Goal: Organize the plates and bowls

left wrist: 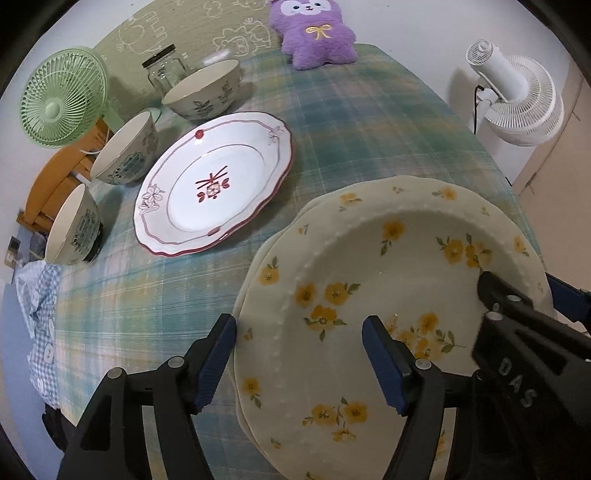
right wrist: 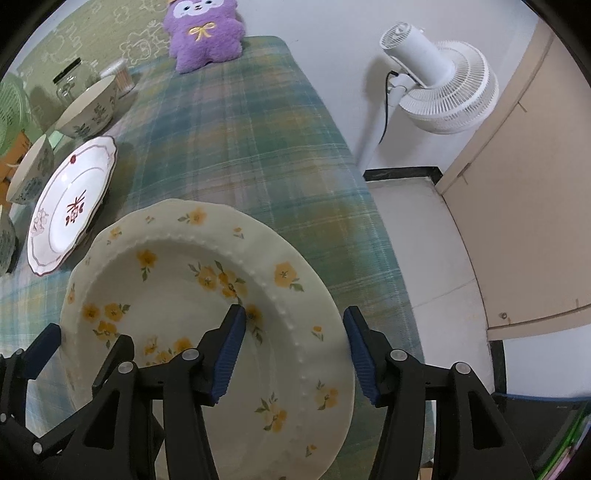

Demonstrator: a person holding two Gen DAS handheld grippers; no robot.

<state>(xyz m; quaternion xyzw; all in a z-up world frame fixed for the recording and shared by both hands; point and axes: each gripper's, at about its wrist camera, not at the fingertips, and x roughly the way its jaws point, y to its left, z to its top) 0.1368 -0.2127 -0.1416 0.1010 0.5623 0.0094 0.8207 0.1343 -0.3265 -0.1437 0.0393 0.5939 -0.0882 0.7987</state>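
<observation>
A cream plate with yellow flowers (left wrist: 369, 280) lies on another like it on the plaid tablecloth; it also shows in the right wrist view (right wrist: 192, 295). My left gripper (left wrist: 299, 354) is open, its fingers astride the plate's left rim. My right gripper (right wrist: 293, 347) is open, its fingers astride the right rim; it also shows in the left wrist view (left wrist: 517, 302). A white plate with red trim (left wrist: 218, 184) lies to the left on another plate. Three patterned bowls (left wrist: 201, 90) (left wrist: 125, 153) (left wrist: 72, 227) stand along the table's left side.
A green desk fan (left wrist: 62, 96) and a glass jar (left wrist: 164, 70) stand at the far left. A purple plush toy (left wrist: 314, 29) sits at the table's far end. A white floor fan (right wrist: 436, 77) stands beyond the right edge of the table.
</observation>
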